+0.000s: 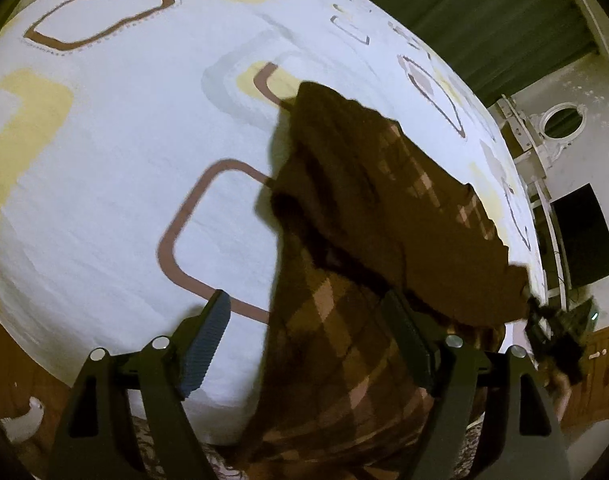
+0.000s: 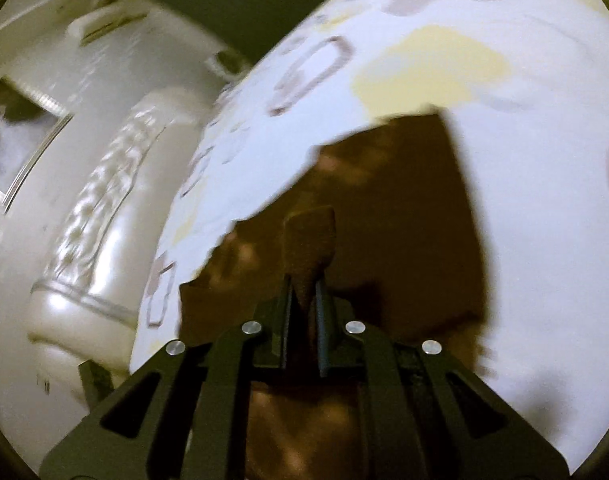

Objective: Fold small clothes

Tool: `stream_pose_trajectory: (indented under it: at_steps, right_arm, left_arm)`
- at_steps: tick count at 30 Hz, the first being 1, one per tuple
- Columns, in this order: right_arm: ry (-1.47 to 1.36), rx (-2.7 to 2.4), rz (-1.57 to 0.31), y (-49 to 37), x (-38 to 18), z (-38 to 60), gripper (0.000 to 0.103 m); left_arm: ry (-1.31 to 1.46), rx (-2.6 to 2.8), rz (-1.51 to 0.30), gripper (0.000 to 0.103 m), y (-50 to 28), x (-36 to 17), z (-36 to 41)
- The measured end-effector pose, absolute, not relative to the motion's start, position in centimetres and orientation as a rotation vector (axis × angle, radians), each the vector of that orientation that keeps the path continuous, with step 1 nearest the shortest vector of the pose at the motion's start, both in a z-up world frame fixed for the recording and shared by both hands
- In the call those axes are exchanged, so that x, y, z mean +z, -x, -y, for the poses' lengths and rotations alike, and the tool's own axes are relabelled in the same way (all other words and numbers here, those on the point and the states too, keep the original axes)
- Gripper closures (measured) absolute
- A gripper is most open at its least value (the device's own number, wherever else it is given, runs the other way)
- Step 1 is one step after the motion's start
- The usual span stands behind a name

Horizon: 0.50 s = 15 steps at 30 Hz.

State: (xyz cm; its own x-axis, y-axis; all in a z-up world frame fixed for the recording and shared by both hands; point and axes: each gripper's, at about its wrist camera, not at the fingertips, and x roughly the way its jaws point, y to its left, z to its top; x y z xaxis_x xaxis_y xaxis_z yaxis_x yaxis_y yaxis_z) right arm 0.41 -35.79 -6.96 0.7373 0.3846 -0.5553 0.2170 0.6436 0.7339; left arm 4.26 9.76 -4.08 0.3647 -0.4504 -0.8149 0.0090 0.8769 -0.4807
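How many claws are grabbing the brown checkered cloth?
1. The right claw is pinched shut on a fold of the brown checkered cloth. The left claw is open, with the cloth lying between its fingers, not squeezed.

Brown checked garment (image 1: 344,240): soft woven cloth, matt. Bedsheet (image 1: 124,160): smooth matt cotton-like cloth, printed. Left gripper (image 1: 308,344): matt black plastic, ribbed pads, shiny metal pins. Headboard (image 2: 92,200) at nine o'clock showing glossy, embossed cream padding.

A patterned white bedsheet (image 1: 104,140), green curtain (image 1: 484,20), ornate white headboard (image 2: 104,200).
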Motion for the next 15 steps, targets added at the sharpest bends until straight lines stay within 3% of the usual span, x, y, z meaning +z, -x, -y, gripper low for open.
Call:
stream_pose_trajectory:
  at_steps: [4,15]
  right_arm:
    - [-0.96,0.049,-0.786,1.2,-10.3,37.8,0.094]
    - [-0.972,0.039,-0.791,1.5,-11.9,37.9,0.093]
  left_arm:
    - [0.407,-0.308,-1.172,0.025,-4.4,-4.3,-8.3]
    - [0.15,-0.105,-1.013,0.025,-5.4,-4.8,-8.1]
